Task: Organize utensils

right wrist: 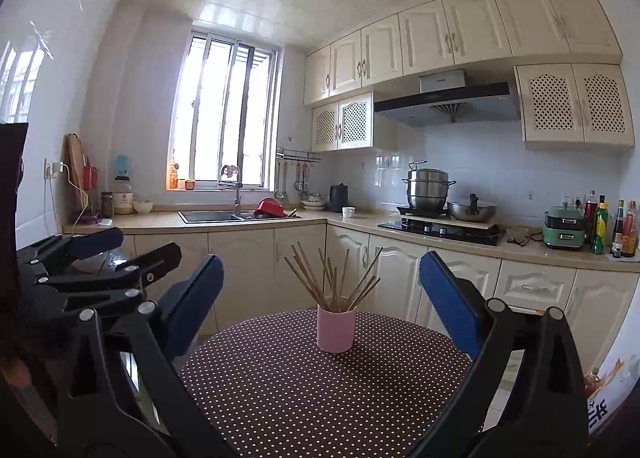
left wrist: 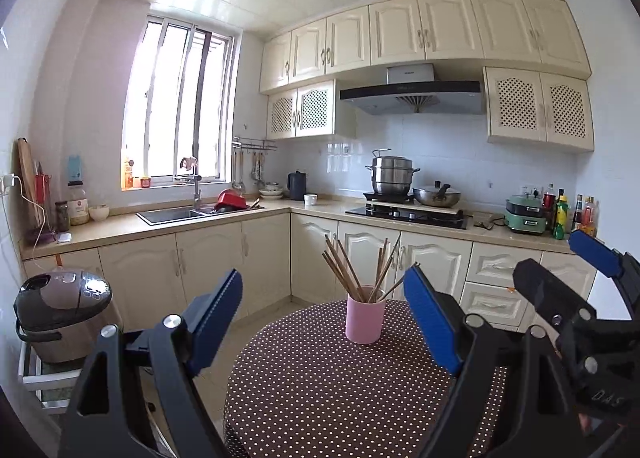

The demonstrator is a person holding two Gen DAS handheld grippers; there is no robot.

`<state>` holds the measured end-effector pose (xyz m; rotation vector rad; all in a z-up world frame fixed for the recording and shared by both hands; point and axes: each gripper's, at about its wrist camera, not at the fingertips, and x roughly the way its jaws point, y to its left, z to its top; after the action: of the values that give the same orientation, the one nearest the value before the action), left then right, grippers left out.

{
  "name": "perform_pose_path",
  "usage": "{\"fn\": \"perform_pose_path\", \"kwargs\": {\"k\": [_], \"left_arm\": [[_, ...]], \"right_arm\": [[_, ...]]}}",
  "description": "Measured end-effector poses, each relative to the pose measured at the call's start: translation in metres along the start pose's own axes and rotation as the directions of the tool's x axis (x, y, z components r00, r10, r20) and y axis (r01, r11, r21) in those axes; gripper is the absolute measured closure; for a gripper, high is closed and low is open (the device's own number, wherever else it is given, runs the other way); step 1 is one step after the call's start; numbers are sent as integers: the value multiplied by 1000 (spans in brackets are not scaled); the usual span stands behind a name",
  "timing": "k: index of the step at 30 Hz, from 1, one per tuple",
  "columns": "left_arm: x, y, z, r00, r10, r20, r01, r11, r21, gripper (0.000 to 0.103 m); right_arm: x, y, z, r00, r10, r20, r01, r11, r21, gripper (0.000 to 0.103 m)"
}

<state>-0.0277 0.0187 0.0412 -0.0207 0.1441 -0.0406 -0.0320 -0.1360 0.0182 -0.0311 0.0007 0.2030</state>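
Observation:
A pink cup stands upright on a round table with a brown polka-dot cloth. Several wooden chopsticks fan out of it. My left gripper is open, short of the cup, with nothing between its blue pads. My right gripper is open wide too and holds nothing; the cup sits ahead of it. Each gripper shows in the other's view: the right gripper at the right edge, the left gripper at the left edge.
A rice cooker sits on a low cart left of the table. Behind runs an L-shaped counter with a sink, a stove with pots, a green appliance and bottles. Cream cabinets line the floor beyond the table.

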Motion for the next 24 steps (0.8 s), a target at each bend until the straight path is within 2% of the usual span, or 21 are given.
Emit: {"fn": "perform_pose_path", "kwargs": {"k": [24], "left_arm": [[-9,-13,0,998,12,60,-15,999,36,18]], "right_arm": [[-11,-4,-4,999,-23,28,23,1000,8,6]]}}
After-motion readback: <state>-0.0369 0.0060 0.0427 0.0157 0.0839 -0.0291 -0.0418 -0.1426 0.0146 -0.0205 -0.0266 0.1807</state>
